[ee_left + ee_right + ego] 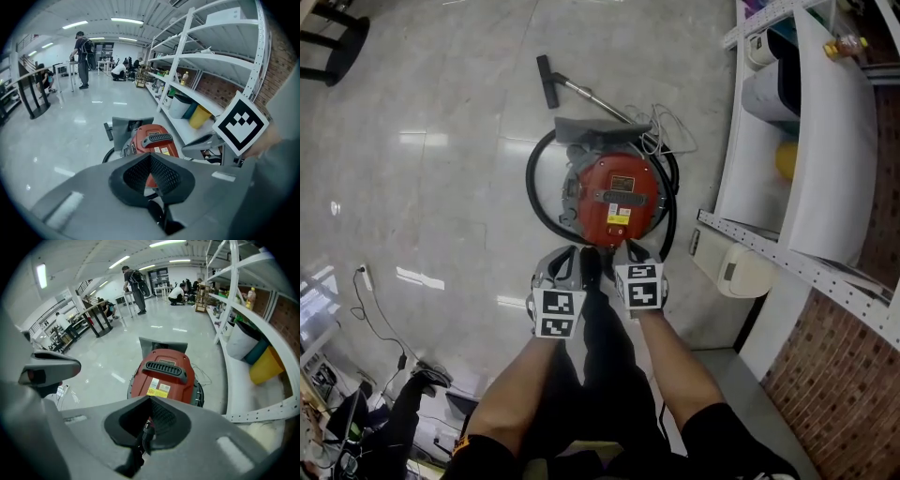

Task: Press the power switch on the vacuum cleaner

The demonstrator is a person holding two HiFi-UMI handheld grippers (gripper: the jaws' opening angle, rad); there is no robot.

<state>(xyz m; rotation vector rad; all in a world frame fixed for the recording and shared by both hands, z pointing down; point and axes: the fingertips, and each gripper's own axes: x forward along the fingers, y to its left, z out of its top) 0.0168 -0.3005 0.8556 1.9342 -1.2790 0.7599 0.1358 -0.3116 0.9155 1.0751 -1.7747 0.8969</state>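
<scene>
The red vacuum cleaner [617, 199] stands on the pale floor, with a black carry handle [623, 197] across its top and yellow and white labels below it. I cannot make out its power switch. Both grippers hang side by side just short of its near edge. My left gripper [566, 262] is shut and holds nothing, and my right gripper [634, 251] is likewise shut and empty. The vacuum cleaner [152, 139] shows past the left gripper [151, 155] in its own view. In the right gripper view the vacuum cleaner [164, 376] sits straight beyond the right gripper [150, 399].
A black hose [534, 192] loops round the vacuum, and its metal wand and floor nozzle [548, 80] lie beyond it. White shelving [806, 141] runs along the right, with a white canister [741, 272] at its foot. Loose cables [380, 319] lie at the left. People stand far off.
</scene>
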